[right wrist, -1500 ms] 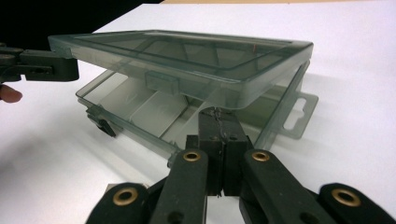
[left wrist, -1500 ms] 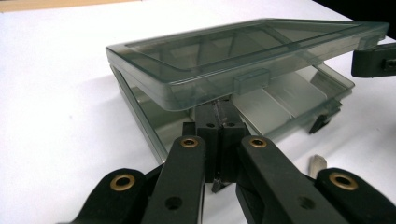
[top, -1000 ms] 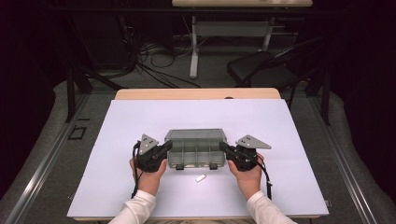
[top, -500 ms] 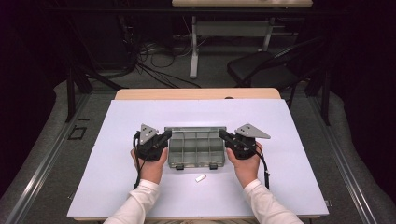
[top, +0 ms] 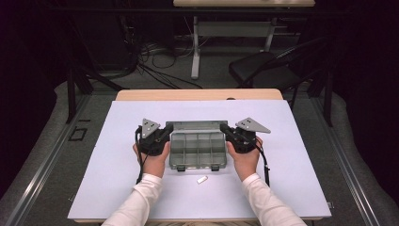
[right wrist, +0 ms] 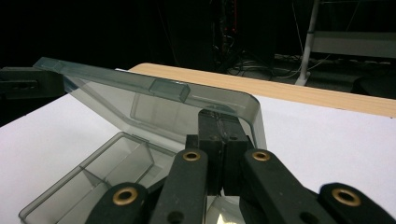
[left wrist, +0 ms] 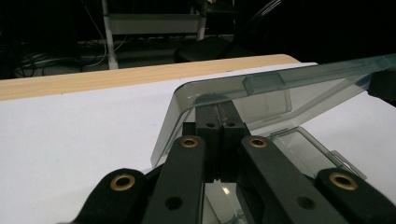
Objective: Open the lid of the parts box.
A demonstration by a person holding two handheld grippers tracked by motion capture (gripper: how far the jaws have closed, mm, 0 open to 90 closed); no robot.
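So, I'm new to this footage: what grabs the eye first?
A smoky clear box sits mid-table on the white sheet, its lid raised. The left tool and right tool are each shut on a lid corner. A small white piece lies just in front.

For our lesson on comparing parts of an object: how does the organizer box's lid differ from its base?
The lid is raised and tilted, pinched at its two ends by the left gripper and right gripper; the base lies flat on the white table. The lid is one smooth panel with a moulded latch tab; the base is split into compartments by dividers. Both are smoky-grey see-through plastic.
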